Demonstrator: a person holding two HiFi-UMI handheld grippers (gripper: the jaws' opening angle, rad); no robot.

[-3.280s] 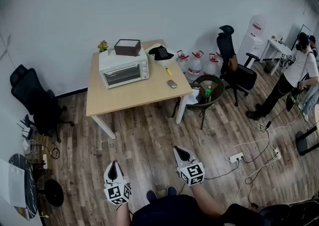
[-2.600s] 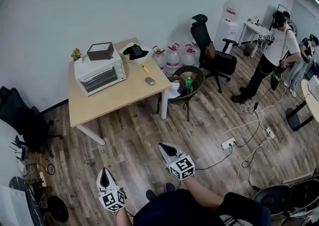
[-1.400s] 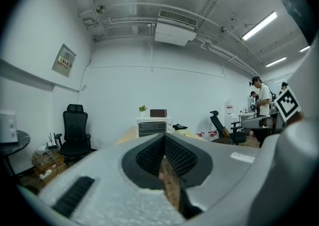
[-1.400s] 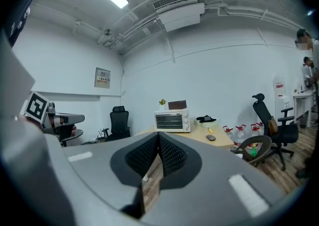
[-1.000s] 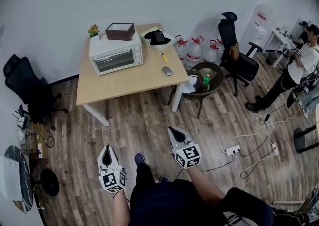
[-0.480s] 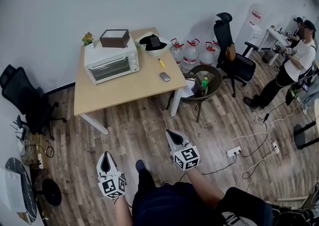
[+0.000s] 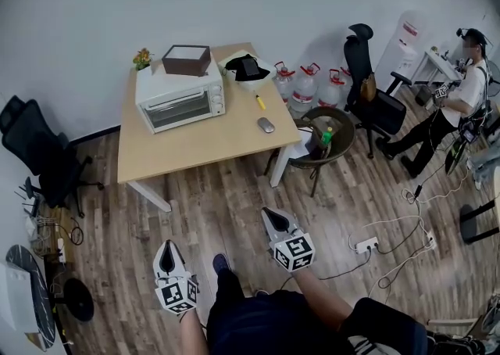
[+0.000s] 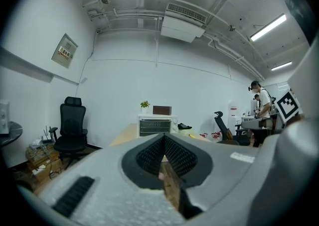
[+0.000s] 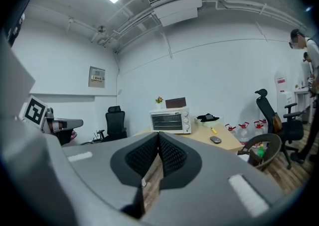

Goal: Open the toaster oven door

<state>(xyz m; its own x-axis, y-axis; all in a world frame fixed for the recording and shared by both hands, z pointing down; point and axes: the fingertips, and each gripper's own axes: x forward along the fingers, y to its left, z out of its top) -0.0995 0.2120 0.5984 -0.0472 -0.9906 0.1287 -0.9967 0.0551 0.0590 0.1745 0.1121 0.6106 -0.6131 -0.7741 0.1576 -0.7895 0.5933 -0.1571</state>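
Note:
The white toaster oven (image 7: 181,98) stands at the back left of a wooden table (image 7: 203,142) with its glass door closed. It also appears far off in the left gripper view as the toaster oven (image 8: 155,126) and in the right gripper view as the toaster oven (image 9: 170,120). My left gripper (image 7: 166,246) and right gripper (image 7: 269,213) hang low over the wood floor, well short of the table. The left gripper (image 8: 163,138) and right gripper (image 9: 158,135) both have their jaws pressed together with nothing between them.
A brown box (image 7: 186,59) sits on the oven beside a small plant (image 7: 141,57). A mouse (image 7: 267,124) and a yellow pen (image 7: 260,102) lie on the table. Water jugs (image 7: 305,84), a round basket chair (image 7: 322,138), office chairs (image 7: 373,95), a person (image 7: 461,103) and floor cables are nearby.
The head view has swung left and right as the person stepped over the floor. Both grippers stay low and shut, far from the table. The oven door is unchanged.

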